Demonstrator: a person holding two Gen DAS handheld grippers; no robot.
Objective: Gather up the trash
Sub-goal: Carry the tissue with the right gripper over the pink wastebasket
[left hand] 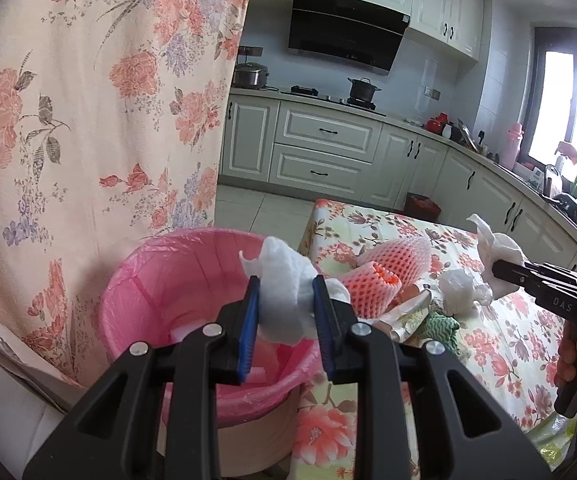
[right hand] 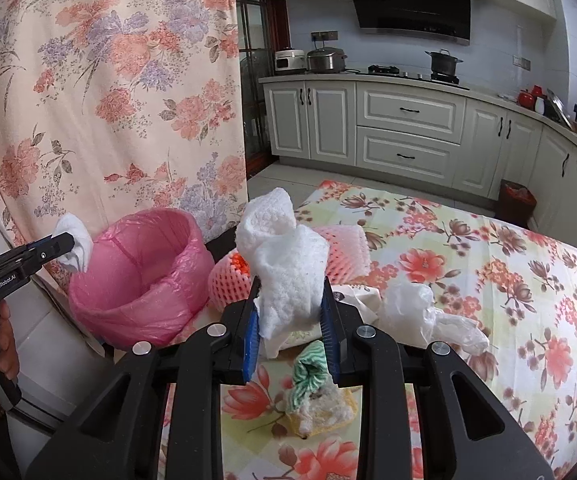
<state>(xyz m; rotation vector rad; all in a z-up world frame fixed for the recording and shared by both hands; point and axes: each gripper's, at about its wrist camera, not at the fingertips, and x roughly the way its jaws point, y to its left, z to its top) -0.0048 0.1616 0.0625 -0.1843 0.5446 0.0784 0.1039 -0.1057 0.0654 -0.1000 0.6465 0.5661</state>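
1. Trash is what I'm clearing, and its goal, the round bin lined with a pink plastic bag (left hand: 160,292), stands just beside the near-left corner of the desk covered in floral oilcloth (right hand: 488,264). Only pale material low against the liner shows inside, too unclear to name, so I judge the job early to midway.
2. Left on the desk: two pink foam net fruit sleeves (left hand: 392,260), one lying over the other near the bin.
3. Beside them sits a crumpled clear-white plastic bag (right hand: 416,312), not yet picked up.
4. My right tongs (right hand: 290,320) are clamped on a wad of white tissue paper (right hand: 284,264), held above the desk, clear of the bin.
5. My left tongs (left hand: 284,300) grip another crumpled white tissue (left hand: 284,280), hanging at the bin's rim. I judge this one closest to being dropped.
6. Smallest leftovers: a green-and-white striped scrap (right hand: 308,372) on a yellowish, crumbly lump (right hand: 328,408), plus some printed wrapper paper underneath the pile.
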